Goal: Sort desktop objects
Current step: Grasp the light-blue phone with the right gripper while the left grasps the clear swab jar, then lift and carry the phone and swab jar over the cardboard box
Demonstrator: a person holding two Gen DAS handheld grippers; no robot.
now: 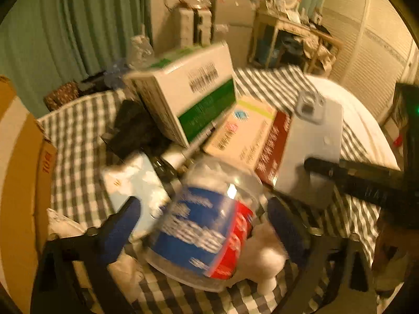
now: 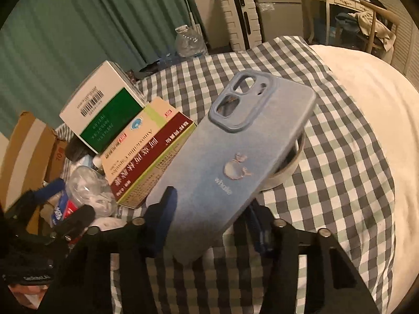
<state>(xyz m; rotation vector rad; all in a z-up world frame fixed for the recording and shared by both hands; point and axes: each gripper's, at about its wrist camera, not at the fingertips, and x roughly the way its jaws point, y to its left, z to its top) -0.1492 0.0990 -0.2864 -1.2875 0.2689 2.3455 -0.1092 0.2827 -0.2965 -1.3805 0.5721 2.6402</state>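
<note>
Right gripper pinching the light blue phone case by its lower end; blue pads on both long edges. Case fills the centre of the right wrist view, tilted, camera cutout toward the top, whale emblem facing the lens. A round grey-white dish is partly hidden behind it, on the checked cloth.

Left gripper spread, a clear plastic jar with a blue and red label lying between its blue fingers. Left wrist view is motion-blurred, so I cannot tell whether the pads touch the jar; there looks to be a gap on the left side. Jar sits at lower centre of that frame, over something white and soft.

Pile behind the jar, mid-frame: white and green box with a barcode, propped at an angle; cream and red medicine box just to its right; a black object to its left; a pale blue tissue pack at centre left. Cardboard carton along the left edge.

Same phone case shows at right of the left wrist view, with the right gripper's black finger across its lower end.
</note>
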